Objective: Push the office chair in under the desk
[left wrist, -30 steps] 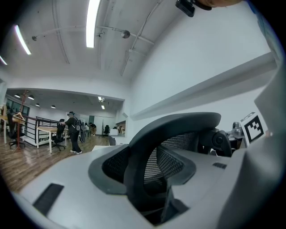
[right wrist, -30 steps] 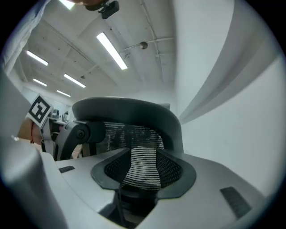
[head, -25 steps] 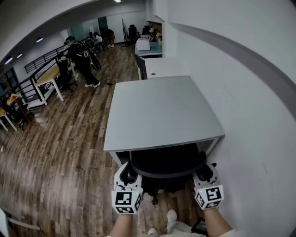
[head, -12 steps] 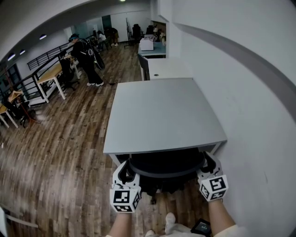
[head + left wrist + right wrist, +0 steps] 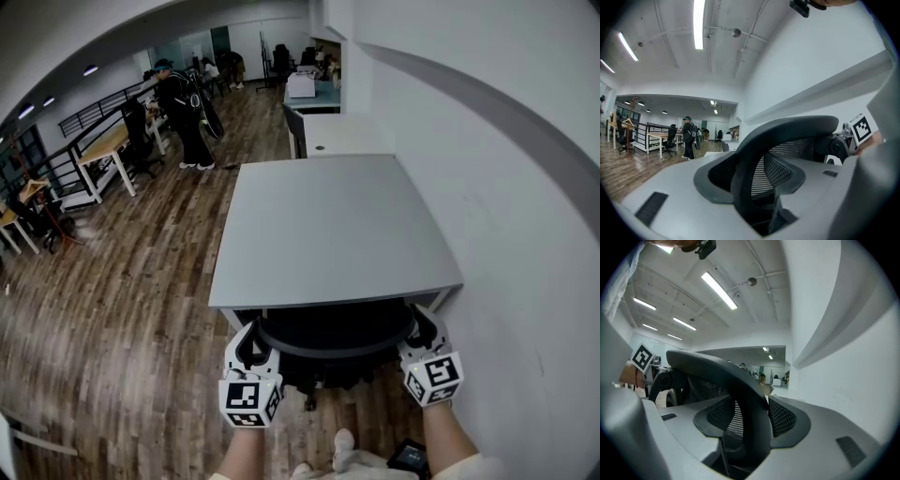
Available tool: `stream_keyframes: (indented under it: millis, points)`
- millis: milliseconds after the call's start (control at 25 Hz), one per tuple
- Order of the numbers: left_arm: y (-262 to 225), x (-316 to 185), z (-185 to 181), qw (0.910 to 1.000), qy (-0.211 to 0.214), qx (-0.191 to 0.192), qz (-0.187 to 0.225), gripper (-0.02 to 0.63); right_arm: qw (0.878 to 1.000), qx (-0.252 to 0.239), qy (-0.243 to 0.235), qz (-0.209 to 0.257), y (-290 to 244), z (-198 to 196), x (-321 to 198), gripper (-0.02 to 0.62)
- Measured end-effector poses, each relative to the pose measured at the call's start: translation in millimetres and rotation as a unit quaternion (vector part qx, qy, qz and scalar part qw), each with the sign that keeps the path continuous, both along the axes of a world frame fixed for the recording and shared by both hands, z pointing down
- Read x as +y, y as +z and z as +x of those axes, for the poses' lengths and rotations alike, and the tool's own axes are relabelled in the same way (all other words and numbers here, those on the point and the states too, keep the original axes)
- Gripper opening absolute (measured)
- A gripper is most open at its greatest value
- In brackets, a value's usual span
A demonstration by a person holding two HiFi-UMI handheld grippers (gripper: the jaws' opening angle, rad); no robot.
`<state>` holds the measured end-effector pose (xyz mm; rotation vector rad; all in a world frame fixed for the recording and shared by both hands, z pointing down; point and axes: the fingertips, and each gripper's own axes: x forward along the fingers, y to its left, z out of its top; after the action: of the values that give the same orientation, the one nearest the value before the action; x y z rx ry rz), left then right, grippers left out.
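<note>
The black mesh-backed office chair [image 5: 335, 336] stands at the near edge of the grey rectangular desk [image 5: 328, 220]. In the head view its seat is out of sight beneath the desktop. Only the curved backrest rim [image 5: 333, 350] and part of the base, including one castor [image 5: 309, 404], project past that near edge. The backrest sits roughly centred along the edge, close to the near right corner and the white wall [image 5: 497, 244] that the desk's right edge runs along.

Left gripper [image 5: 255, 339]: positioned at the left end of the backrest rim, level with it. Its jaws are spread wide and straddle the rim, which fills most of the gap. No firm pinch is evident.

Right gripper [image 5: 422, 328]: positioned at the right end of the rim. Its jaws have just been opening and now stand wide apart, with the rim between them and not clamped.

Task status: the push appears essentially complete, as the chair is in as far as its backrest allows against the near edge. Remaining steps, as judged: draw both grippers back off the rim.

Surroundings: wood-plank floor [image 5: 122, 309] to the left of the desk, and a second desk [image 5: 342, 134] beyond the far edge.
</note>
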<state>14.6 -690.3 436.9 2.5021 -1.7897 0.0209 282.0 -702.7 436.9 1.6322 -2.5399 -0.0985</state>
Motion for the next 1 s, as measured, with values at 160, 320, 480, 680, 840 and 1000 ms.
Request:
stream_keyframes:
  millis: [160,320,480,680,840,1000]
  points:
    - [-1.8,-2.1,-2.1,1.0000,-0.001,0.000,-0.001,0.189,1.000,0.004,-0.002,-0.007,-3.2,-1.7,-3.3,0.225]
    - [-4.9,-12.2,-5.5,1.0000,-0.005,-0.004,-0.004,0.189,1.000,0.010,-0.011,-0.020,-6.2,-6.9,-13.9,0.225]
    - [-6.1,-14.9,-2.9,0.9999,-0.006,-0.004,-0.010,0.190,1.000,0.009,-0.010,-0.024,-8.4,-4.9,-11.8,0.225]
    - [-7.2,-29.3,-6.0,0.9998,-0.009,-0.001,-0.018,0.190,0.999,0.013,-0.010,-0.029,-9.8,-8.1,-22.1,0.225]
    - [-4.8,-41.0,-9.4,0.9996,-0.014,-0.001,-0.023,0.190,0.999,0.010,-0.001,-0.035,-7.4,-11.2,-35.9,0.225]
    - [-6.1,-55.1,-6.0,0.9994,-0.015,-0.010,-0.029,0.190,0.999,0.003,0.009,-0.046,-6.6,-6.7,-53.8,0.225]
